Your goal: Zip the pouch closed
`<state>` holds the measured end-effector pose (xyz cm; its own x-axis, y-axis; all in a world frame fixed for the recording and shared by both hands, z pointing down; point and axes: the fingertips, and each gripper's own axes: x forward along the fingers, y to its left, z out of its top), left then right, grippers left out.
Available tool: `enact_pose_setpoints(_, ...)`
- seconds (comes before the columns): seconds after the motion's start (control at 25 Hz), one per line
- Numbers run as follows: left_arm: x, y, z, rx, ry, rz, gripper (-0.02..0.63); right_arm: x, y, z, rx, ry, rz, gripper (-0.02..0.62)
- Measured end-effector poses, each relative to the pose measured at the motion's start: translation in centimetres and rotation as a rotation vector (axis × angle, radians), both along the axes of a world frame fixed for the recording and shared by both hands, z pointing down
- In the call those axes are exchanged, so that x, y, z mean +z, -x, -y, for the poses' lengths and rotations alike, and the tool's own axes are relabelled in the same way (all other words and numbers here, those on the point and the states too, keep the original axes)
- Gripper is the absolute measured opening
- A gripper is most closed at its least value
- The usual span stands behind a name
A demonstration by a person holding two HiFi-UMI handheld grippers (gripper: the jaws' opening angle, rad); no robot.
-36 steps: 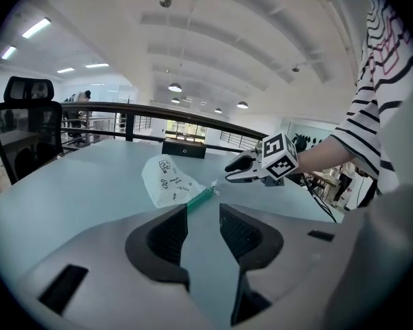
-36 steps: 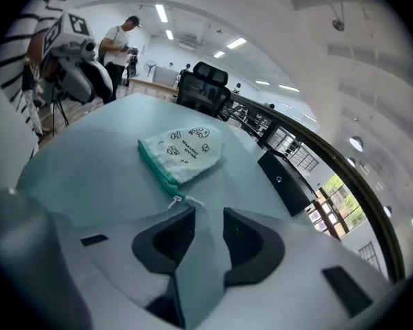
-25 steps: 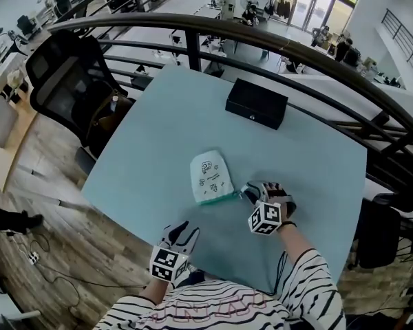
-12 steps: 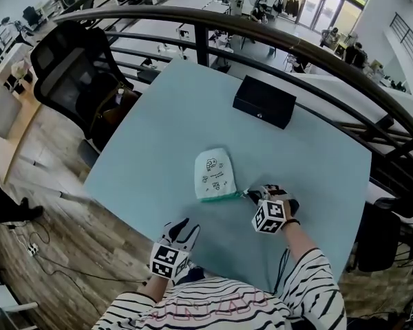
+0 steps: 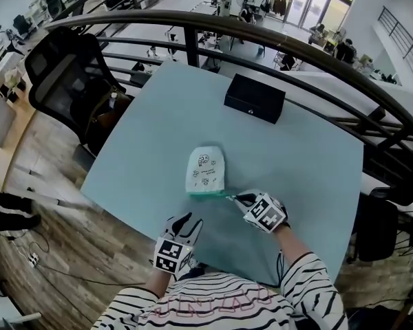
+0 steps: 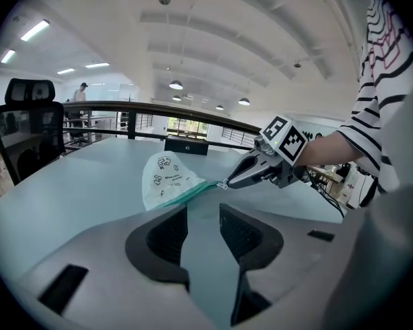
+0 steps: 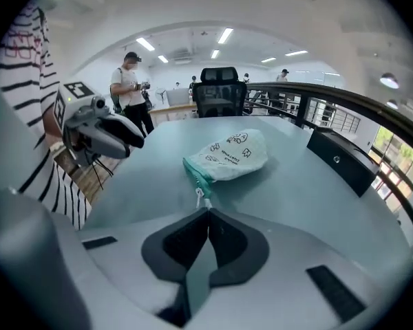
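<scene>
A white pouch (image 5: 206, 169) with small printed drawings and a teal zip edge lies flat near the table's front middle. My right gripper (image 5: 233, 198) reaches its near right corner, and its jaws are closing tight on the metal zipper pull (image 7: 201, 196). In the right gripper view the pads (image 7: 208, 210) meet with the pull pinched at their tips. The left gripper view shows the same pinch on the pull (image 6: 224, 184) beside the pouch (image 6: 166, 177). My left gripper (image 5: 186, 222) hovers by the front table edge, open, with nothing between its fingers (image 6: 201, 212).
A black box (image 5: 255, 102) sits at the far side of the pale blue table (image 5: 296, 157). A black office chair (image 5: 69, 81) stands off the table's left corner. A dark curved railing (image 5: 261, 33) runs behind the table.
My right gripper has rolled and slid left to the pouch's near corner, and its jaws went from open to shut on the zipper pull. The left gripper has stayed put.
</scene>
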<state>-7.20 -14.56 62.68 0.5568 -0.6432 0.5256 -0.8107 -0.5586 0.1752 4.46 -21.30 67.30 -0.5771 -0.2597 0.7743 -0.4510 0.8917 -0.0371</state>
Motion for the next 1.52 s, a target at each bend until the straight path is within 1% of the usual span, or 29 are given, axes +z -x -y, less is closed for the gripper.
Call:
enact_pose_setpoints(0.08, -0.2, -0.5, -0.3, 0.026, -0.015, 0.018, 0.124, -0.8, 0.6, -0.8, 0.035, 0.037, 0.045, 0.029)
enact_pose_setpoints(0.2, -0.5, -1.4, -0.7, 0.092, -0.065, 0.076, 0.124, -2.1, 1.6, -2.1, 0.067, 0.085, 0.104, 0.029)
enact_pose_setpoints(0.28, -0.7, -2.0, -0.9, 0.135, -0.096, 0.106, 0.124, -2.7, 2.4, -3.0, 0.069, 0.107, 0.132, 0.029)
enact_pose_setpoints(0.4, -0.7, -3.0, -1.1, 0.182, -0.132, 0.125, 0.124, -3.4, 3.4, -4.4, 0.064, 0.134, 0.164, 0.029)
enact_pose_setpoints(0.64, -0.9, -4.5, -1.2, 0.275, -0.180, 0.180, 0.146, -4.8, 4.6, -6.5, 0.090, 0.200, 0.244, 0.028)
enact_pose_setpoints(0.88, -1.0, -5.7, -1.6, 0.325, -0.226, 0.215, 0.146, -5.7, 5.0, -8.4, 0.094, 0.234, 0.266, 0.028)
enact_pose_setpoints(1.0, -1.2, -6.0, -1.8, 0.337, -0.247, 0.207, 0.146, -5.7, 5.0, -8.9, 0.094, 0.240, 0.258, 0.028)
enact_pose_setpoints(1.2, -1.6, -6.0, -1.6, 0.315, -0.258, 0.184, 0.144, -5.6, 4.9, -9.4, 0.098, 0.244, 0.258, 0.028)
enact_pose_setpoints(1.36, -1.8, -6.0, -1.6, 0.315, -0.263, 0.177, 0.143, -5.8, 4.9, -9.2, 0.108, 0.245, 0.265, 0.028)
enact_pose_setpoints(1.44, -2.0, -6.1, -1.6, 0.308, -0.259, 0.163, 0.120, -6.0, 5.0, -9.1, 0.109, 0.242, 0.266, 0.028)
enact_pose_setpoints(1.52, -2.2, -6.0, -1.6, 0.297, -0.252, 0.140, 0.117, -6.2, 4.9, -9.0, 0.105, 0.238, 0.261, 0.028)
